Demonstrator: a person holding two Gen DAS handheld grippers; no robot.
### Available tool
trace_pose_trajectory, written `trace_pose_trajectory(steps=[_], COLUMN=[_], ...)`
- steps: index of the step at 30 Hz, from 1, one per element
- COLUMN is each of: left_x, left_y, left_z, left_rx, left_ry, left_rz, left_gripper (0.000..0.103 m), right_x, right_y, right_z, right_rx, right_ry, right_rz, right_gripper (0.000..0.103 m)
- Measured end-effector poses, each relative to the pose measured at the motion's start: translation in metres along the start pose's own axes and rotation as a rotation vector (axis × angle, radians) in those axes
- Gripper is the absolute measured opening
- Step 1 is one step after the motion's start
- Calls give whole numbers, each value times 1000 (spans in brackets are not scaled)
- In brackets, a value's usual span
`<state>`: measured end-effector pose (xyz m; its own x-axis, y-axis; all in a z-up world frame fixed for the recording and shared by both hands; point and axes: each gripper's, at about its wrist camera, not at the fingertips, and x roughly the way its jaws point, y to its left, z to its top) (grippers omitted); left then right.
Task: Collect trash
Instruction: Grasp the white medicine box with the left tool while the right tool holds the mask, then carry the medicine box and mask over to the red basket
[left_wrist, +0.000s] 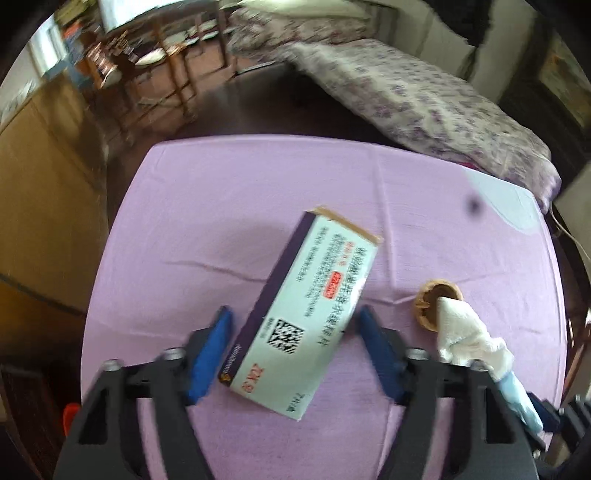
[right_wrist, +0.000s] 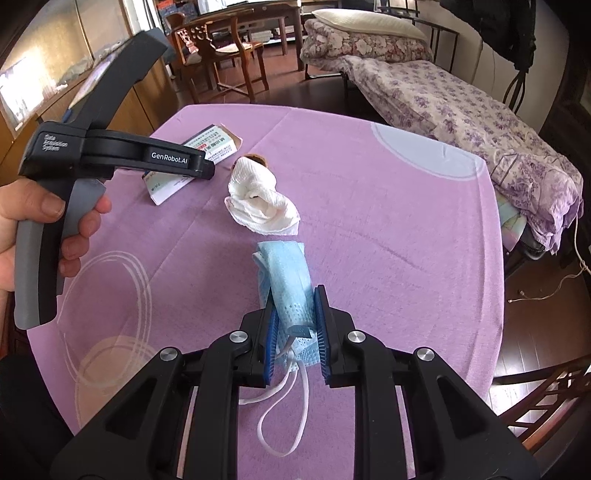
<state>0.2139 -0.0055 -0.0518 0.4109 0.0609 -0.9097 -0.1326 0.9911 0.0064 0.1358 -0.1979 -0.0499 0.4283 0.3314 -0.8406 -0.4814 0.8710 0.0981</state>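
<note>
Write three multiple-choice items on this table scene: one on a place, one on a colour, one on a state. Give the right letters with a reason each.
1. Where does the white tissue lie?
A. Between the box and the face mask
B. On the bed
C. On the floor

2. What colour is the tablecloth?
A. Green
B. Purple
C. Yellow

3. What is between the pads of the right gripper?
A. Nothing
B. The box
C. The blue face mask

Answers:
1 A: the right wrist view shows the tissue lying between the two.
2 B: the cloth is purple with pale circles.
3 C: the folded mask sits between the blue pads.
</note>
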Motion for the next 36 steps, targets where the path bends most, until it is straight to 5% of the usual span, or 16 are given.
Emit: trace_pose_trajectory(steps=[3, 7, 11, 14, 23, 36], left_x=[-2, -5, -16, -27, -82, -148], left_y=[-6, -7, -4, 0, 22, 72], left_z=[-3, -8, -18, -23, -54, -118], left_rx=[27, 36, 39, 28, -11, -60], left_ry=[-7, -7, -17, -23, -77, -129], left_rz=[-4, -17, -22, -39, -81, -87], left_gripper=[43, 43, 43, 43, 43, 43], right_x=[6, 10, 11, 9, -20, -49], right_y=[3, 4, 8, 11, 31, 113], right_z=[-1, -2, -1, -1, -8, -31], right_rx=[-14, -20, -31, -33, 33, -16], right_ry=[-3, -4, -4, 9, -19, -27], right_rz=[-43, -48, -52, -32, 0, 70], right_gripper=[49, 54, 51, 29, 26, 26])
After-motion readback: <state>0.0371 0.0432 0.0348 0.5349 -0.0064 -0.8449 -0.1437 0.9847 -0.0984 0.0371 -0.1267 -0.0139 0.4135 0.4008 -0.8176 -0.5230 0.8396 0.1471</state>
